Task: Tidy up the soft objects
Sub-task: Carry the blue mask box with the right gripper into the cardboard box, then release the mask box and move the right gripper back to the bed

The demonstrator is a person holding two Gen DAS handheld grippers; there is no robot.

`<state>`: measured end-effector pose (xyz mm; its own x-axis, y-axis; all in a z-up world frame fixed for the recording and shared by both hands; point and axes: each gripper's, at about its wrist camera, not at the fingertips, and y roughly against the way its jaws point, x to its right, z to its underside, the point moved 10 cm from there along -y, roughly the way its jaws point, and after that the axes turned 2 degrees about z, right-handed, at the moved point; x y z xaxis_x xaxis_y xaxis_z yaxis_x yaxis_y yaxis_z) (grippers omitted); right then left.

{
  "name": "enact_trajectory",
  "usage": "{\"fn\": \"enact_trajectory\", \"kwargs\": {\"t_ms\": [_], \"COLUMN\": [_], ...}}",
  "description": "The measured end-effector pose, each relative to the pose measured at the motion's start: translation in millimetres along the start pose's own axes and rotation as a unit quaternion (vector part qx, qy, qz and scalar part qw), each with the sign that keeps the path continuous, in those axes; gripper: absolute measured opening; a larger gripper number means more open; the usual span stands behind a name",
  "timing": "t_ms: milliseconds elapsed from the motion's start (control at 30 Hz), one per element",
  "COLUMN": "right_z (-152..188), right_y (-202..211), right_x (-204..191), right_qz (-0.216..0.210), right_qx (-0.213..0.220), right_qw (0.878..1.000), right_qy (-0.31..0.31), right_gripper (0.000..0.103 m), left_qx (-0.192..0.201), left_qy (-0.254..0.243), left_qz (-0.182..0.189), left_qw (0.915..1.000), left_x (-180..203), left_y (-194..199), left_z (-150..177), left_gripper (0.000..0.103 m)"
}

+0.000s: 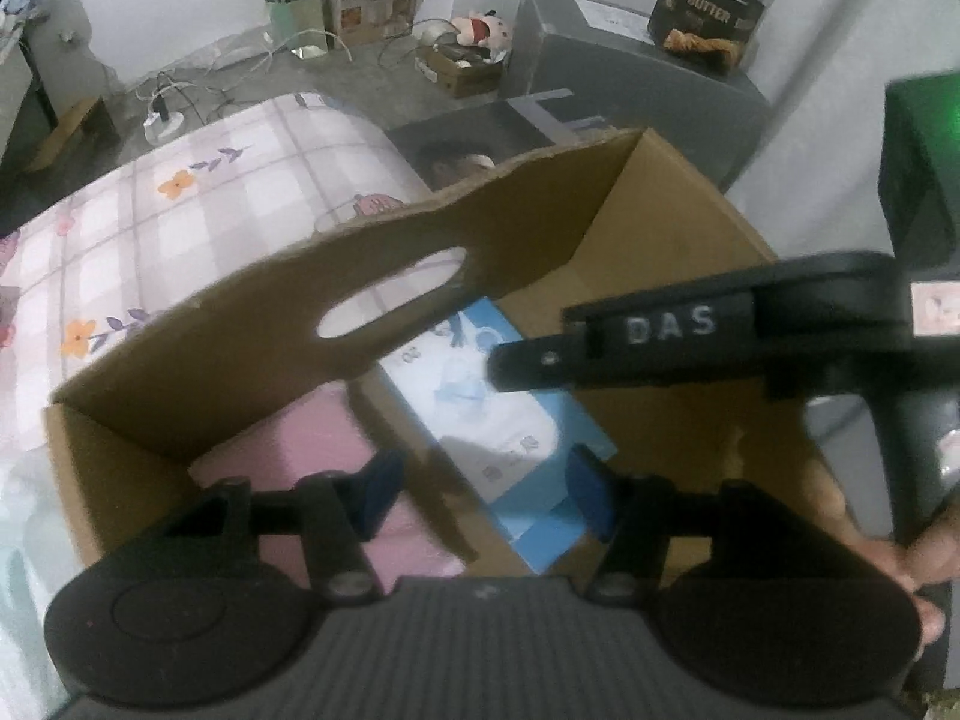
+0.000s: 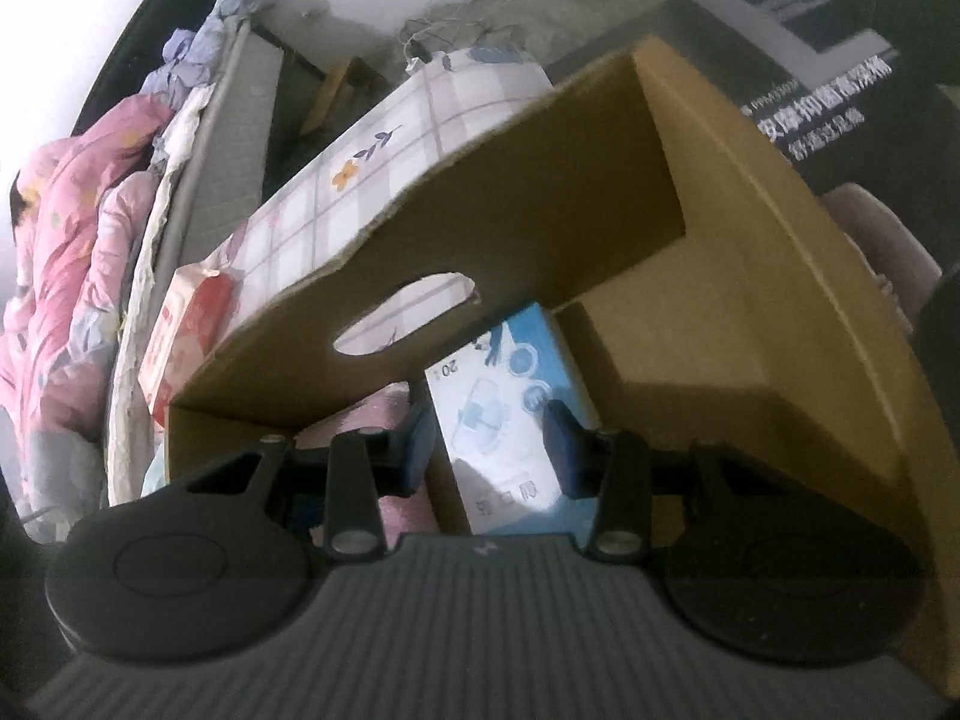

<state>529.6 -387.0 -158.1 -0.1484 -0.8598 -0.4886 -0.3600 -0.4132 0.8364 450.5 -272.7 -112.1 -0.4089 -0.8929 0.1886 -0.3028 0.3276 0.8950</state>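
An open cardboard box (image 1: 198, 360) with a hand-hole in its far wall stands on a bed; it also shows in the right wrist view (image 2: 540, 204). Inside lie a pink soft item (image 1: 312, 438) on the left and a blue and white pack (image 1: 510, 426) beside it, split by a cardboard divider. My left gripper (image 1: 486, 495) is open above the pack, touching nothing. My right gripper (image 2: 489, 450) is open just above the same pack (image 2: 510, 414), with the pink item (image 2: 366, 414) to its left. The right gripper's body (image 1: 720, 330) reaches over the box from the right.
A checked floral bedsheet (image 1: 198, 204) lies behind the box. A red and white pack (image 2: 186, 330) sits left of the box, with a pink quilt (image 2: 78, 228) beyond. A grey cabinet (image 1: 630, 66) and a dark printed carton (image 2: 798, 78) stand behind; floor boxes, cables and a plush toy (image 1: 483, 30) further back.
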Motion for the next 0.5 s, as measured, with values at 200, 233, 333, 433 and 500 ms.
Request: {"fn": "enact_trajectory", "kwargs": {"t_ms": [200, 233, 333, 433, 500], "right_z": [0, 0, 0, 1, 7], "right_y": [13, 11, -2, -23, -37], "right_x": [10, 12, 13, 14, 16], "right_qz": [0.023, 0.026, 0.044, 0.061, 0.06], "right_qx": [0.032, 0.035, 0.039, 0.032, 0.014], "right_qw": [0.999, 0.999, 0.998, 0.998, 0.998], "right_qy": [-0.012, -0.018, -0.016, -0.01, -0.02], "right_gripper": [0.04, 0.04, 0.041, 0.041, 0.041], "left_qx": [0.016, 0.021, 0.038, 0.056, 0.067], "left_qy": [-0.018, -0.02, -0.019, -0.013, -0.009], "left_qz": [-0.013, -0.015, -0.029, -0.046, -0.053], "left_qw": [0.9996, 0.9995, 0.9987, 0.9973, 0.9963], "left_x": [-4, -7, -21, -41, -52], "left_y": [40, 51, 82, 115, 135], "left_z": [4, 7, 14, 23, 29], "left_gripper": [0.075, 0.077, 0.079, 0.082, 0.084]}}
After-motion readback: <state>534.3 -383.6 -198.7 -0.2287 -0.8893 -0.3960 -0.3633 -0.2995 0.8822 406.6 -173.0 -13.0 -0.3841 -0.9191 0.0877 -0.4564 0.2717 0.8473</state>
